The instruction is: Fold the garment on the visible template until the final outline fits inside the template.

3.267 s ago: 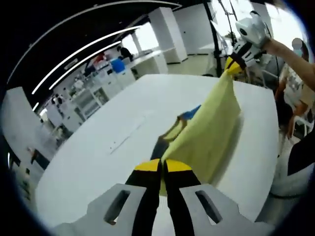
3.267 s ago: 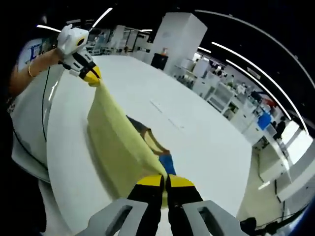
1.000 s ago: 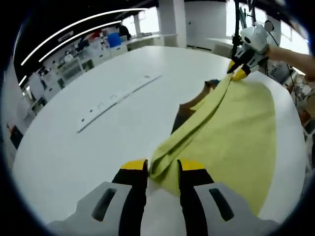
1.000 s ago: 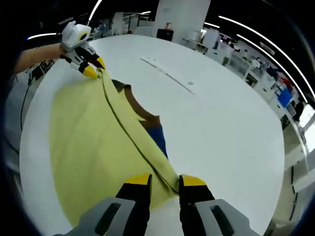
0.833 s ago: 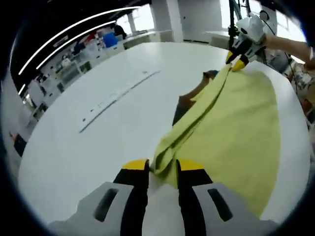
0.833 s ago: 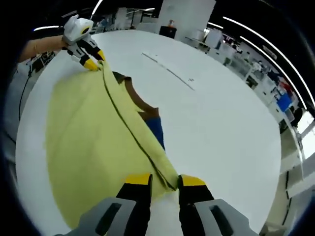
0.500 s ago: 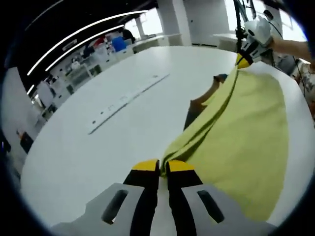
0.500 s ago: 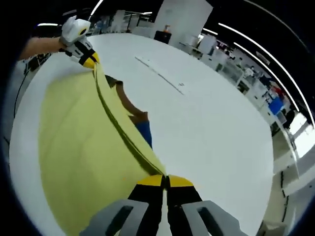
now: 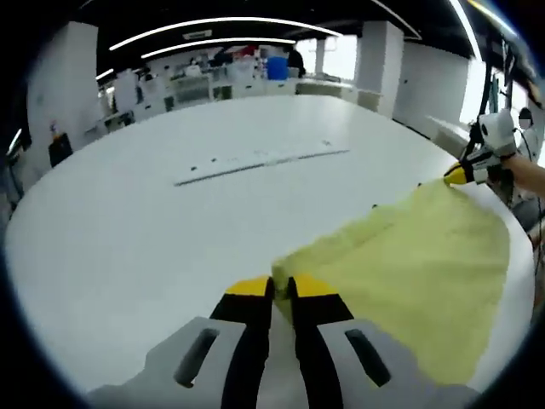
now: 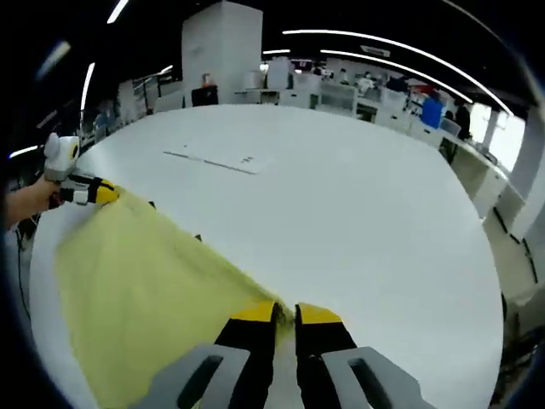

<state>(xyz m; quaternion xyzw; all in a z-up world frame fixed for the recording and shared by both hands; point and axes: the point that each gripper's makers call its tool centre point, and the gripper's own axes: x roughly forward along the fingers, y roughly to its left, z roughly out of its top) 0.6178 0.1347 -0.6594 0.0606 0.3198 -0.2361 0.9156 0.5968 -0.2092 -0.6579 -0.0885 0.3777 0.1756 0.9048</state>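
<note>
Garment [image 9: 409, 264] (yellow, flat on table [image 9: 153, 221]) pinched by both jaws; template unseen.

The right gripper [image 10: 284, 313] pinched one corner of the yellow garment [image 10: 153, 298], its jaws closed on the cloth. The garment lay spread on the white table [image 10: 341, 204]. At its far corner the left gripper [image 10: 108, 194] gripped the edge.

Garment [image 9: 409, 264]: soft matt yellow cloth, slightly napped; table [image 9: 128, 230]: smooth white top with faint sheen; left gripper [image 9: 282, 288] jaws: black and yellow plastic-looking tips.
</note>
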